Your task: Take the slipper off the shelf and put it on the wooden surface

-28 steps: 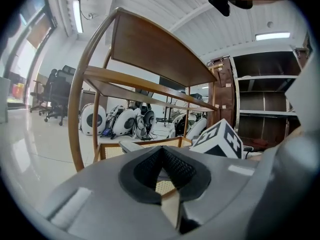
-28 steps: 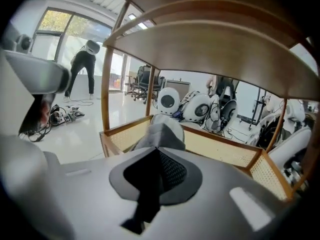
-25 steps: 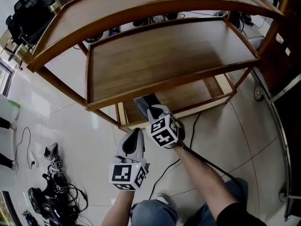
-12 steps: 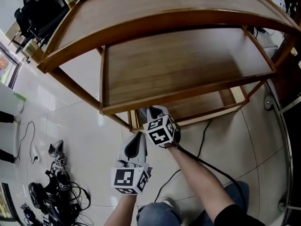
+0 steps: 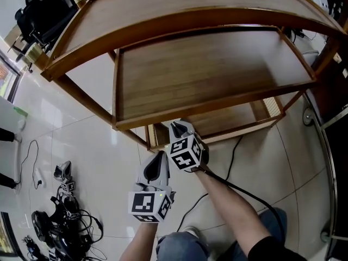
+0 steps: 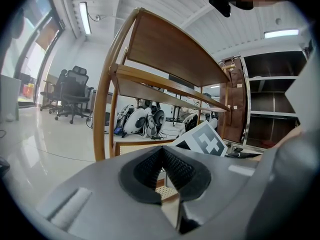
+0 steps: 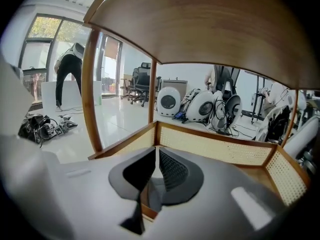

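Observation:
My right gripper (image 5: 178, 125) points into the bottom shelf (image 5: 235, 118) of a wooden rack, its tip just under the edge of the middle shelf (image 5: 206, 69). Just left of that tip lies a dark grey shape (image 5: 161, 129), probably the slipper and mostly hidden. In the right gripper view the right gripper (image 7: 156, 151) has its pads nearly together with only a thin slit; I see no slipper ahead, only the rattan wall (image 7: 215, 145). My left gripper (image 5: 159, 155) hangs lower over the floor. In its own view the left gripper (image 6: 161, 151) is shut with nothing in it.
The rack's wide wooden top (image 5: 206, 4) overhangs both shelves. A black cable (image 5: 239, 190) trails along my right arm. Tangled gear and cables (image 5: 60, 222) lie on the tiled floor at left. Office chairs (image 5: 38, 10) stand beyond, and a dark cabinet (image 5: 333, 75) is at right.
The right gripper's tip has gone a little further under the middle shelf's edge, covering more of the dark grey shape. The left gripper has hardly moved.

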Tool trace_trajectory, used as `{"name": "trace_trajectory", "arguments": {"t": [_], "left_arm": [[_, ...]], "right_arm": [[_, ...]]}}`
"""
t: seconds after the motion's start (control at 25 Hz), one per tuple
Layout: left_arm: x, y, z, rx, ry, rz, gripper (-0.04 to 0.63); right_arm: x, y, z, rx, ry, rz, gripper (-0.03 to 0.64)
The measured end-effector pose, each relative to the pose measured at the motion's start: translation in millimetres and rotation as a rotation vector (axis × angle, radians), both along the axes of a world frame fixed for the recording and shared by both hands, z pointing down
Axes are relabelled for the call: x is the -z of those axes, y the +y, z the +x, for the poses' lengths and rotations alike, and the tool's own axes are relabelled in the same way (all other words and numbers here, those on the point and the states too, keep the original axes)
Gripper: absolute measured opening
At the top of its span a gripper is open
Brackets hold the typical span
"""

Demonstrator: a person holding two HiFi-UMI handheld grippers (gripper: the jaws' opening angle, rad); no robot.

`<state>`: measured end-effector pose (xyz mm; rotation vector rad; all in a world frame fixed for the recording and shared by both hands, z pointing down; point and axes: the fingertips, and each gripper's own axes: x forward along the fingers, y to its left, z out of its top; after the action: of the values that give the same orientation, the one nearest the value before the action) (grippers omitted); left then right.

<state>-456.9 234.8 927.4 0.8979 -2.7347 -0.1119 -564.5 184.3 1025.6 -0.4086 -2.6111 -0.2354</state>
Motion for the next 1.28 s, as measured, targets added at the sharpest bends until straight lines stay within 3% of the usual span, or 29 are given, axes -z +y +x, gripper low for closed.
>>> {"name": "trace_trajectory", "arguments": {"t": [0.6,0.76,0.96,1.28], "left_arm": [[40,-17,12,0.017,-0.020,0.030,0.005],[68,-29,22,0.017,-0.022,0.027,0.005],[103,-45,44,0.002,0.021,0.052,0.002],[195,-75,72,-0.059,0.024,0.004,0.002]], "right_arm": [[71,-26,57,-0.026,-0.100,-0.097,0.015],[116,-39,76,-0.036,-0.160,-0.126,0.000],[157,-54,113,-0.061,-0.167,-0.147,0.000],[255,-88,163,-0.114,-0.188,-0.181,0.000]]}}
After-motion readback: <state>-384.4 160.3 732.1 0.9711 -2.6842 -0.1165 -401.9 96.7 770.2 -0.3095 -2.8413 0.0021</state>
